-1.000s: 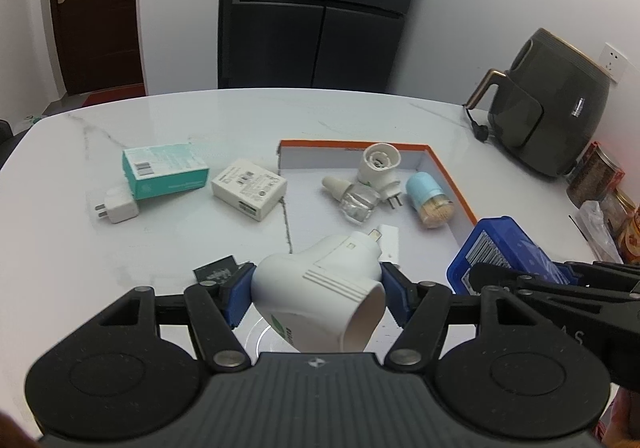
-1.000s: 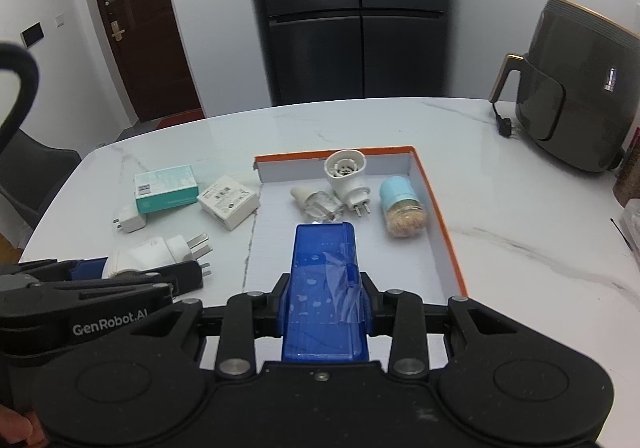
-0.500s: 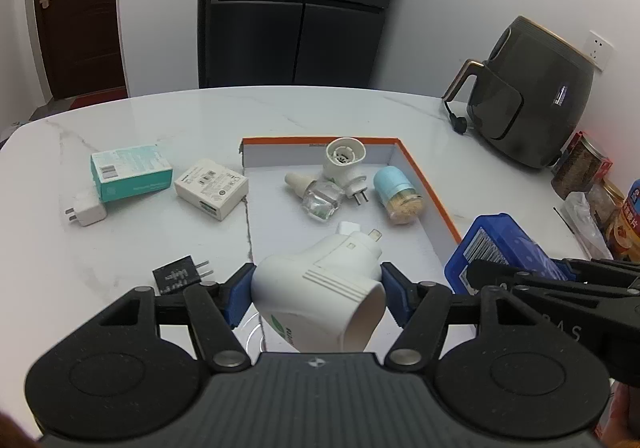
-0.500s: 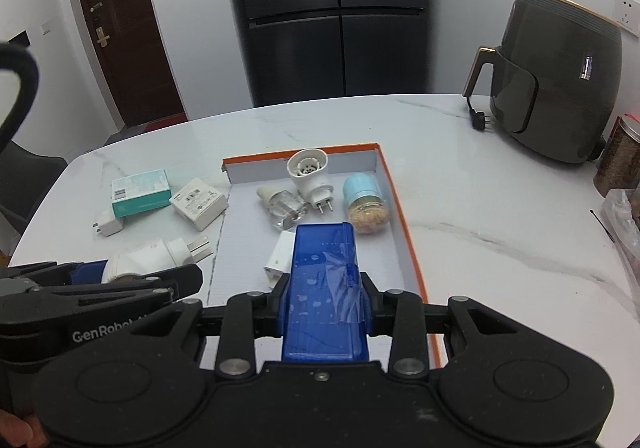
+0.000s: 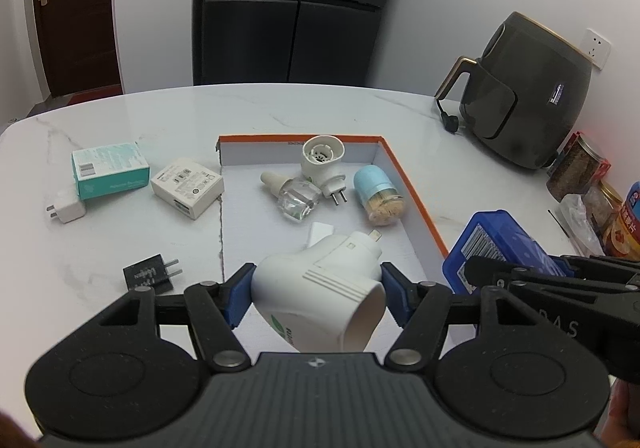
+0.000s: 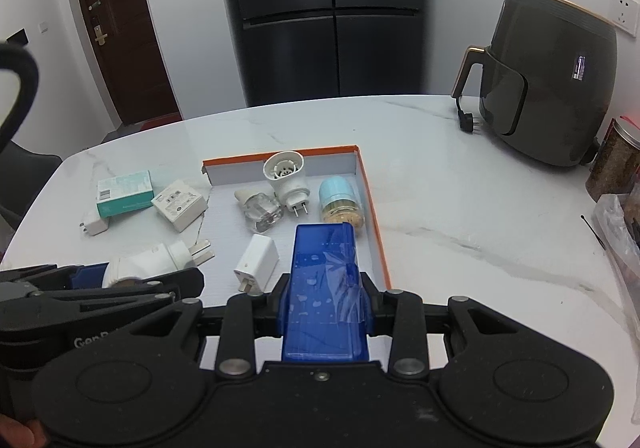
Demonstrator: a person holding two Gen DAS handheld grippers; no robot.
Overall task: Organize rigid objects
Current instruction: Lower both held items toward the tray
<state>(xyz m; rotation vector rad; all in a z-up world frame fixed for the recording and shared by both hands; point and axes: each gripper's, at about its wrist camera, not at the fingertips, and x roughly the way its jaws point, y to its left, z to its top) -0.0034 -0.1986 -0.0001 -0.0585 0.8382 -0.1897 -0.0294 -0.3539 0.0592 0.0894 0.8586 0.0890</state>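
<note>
A white plug-in adapter (image 5: pixel 320 288) sits clamped between the blue pads of the left gripper (image 5: pixel 318 296), its prongs pointing forward, held above the near edge of an orange-rimmed tray (image 5: pixel 416 204); a blue plastic case (image 6: pixel 322 288) is pinched lengthwise in the closed jaws of the right gripper (image 6: pixel 324 308), hanging over the tray's near right corner; the two grippers ride side by side, each visible at the edge of the other's view.

Inside the tray lie a white round plug-in diffuser (image 5: pixel 322 164) with two pins, a clear glass refill bottle (image 5: pixel 294 196) touching it, a blue-capped jar of toothpicks (image 5: pixel 376 194) just beside them on the right, and a small white charger cube (image 6: pixel 256 262) nearer the front.

On the white marble counter (image 5: pixel 280 112) left of the tray rest a teal box (image 5: pixel 110 170), a white box (image 5: pixel 186 188) beside it, a white wall charger (image 5: pixel 66 210) touching the teal box, and a black plug (image 5: pixel 150 274) nearer the camera.

At the counter's far right stands a dark air fryer (image 5: pixel 524 112); jars and packets (image 5: pixel 580 172) crowd the right edge; a black refrigerator (image 5: pixel 292 4) and a brown door (image 5: pixel 72 8) stand behind.
</note>
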